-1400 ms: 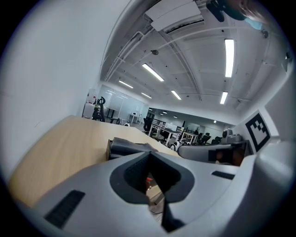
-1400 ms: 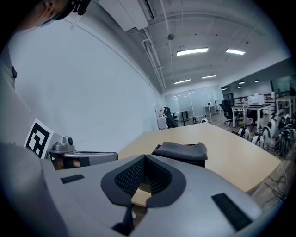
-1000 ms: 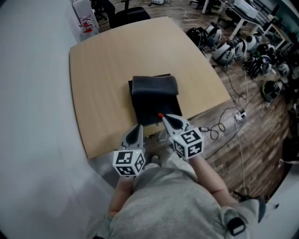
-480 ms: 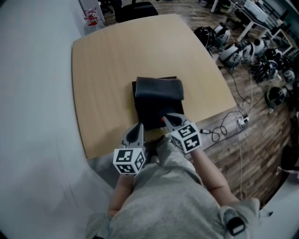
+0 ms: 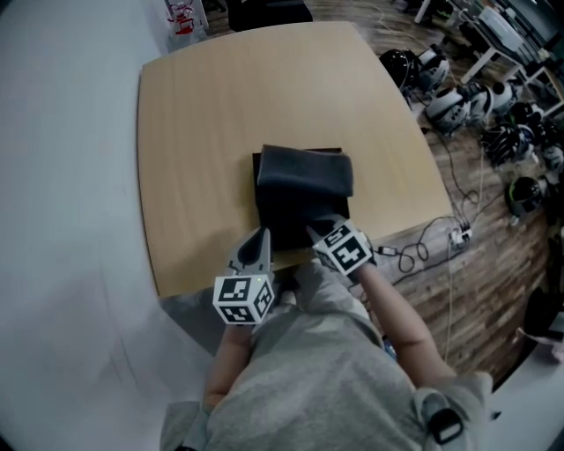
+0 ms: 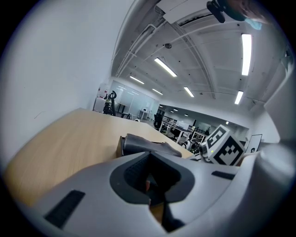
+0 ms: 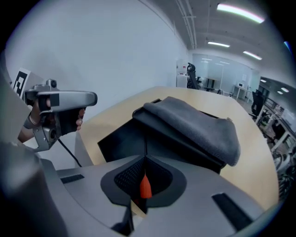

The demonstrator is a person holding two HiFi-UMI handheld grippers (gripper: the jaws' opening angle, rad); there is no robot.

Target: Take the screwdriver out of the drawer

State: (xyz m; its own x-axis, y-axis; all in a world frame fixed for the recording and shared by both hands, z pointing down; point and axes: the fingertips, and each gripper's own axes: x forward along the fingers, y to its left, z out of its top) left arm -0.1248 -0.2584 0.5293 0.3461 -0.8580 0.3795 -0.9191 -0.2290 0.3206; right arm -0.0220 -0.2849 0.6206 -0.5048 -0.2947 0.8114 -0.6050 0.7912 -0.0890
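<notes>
A black drawer box point(image 5: 295, 216) stands near the front edge of the wooden table point(image 5: 194, 132), with a grey cloth point(image 5: 304, 169) draped over its far part. No screwdriver shows in any view. My right gripper point(image 5: 315, 229) is shut and tilts down over the box's near right corner; the box point(image 7: 122, 139) and cloth point(image 7: 194, 125) lie just beyond its jaws point(image 7: 145, 158). A small orange tip shows between them; I cannot tell what it is. My left gripper point(image 5: 263, 234) is shut at the table's front edge, left of the box. The cloth point(image 6: 148, 143) lies ahead of it point(image 6: 149, 155).
Cables and a power strip point(image 5: 454, 233) lie on the wooden floor to the right of the table. Helmets and headsets point(image 5: 449, 97) are heaped further back on the right. A black chair point(image 5: 264, 11) stands behind the table. A white wall runs along the left.
The right gripper has sunk and tipped downward toward the box's near corner. The left gripper has edged a little lower and forward.
</notes>
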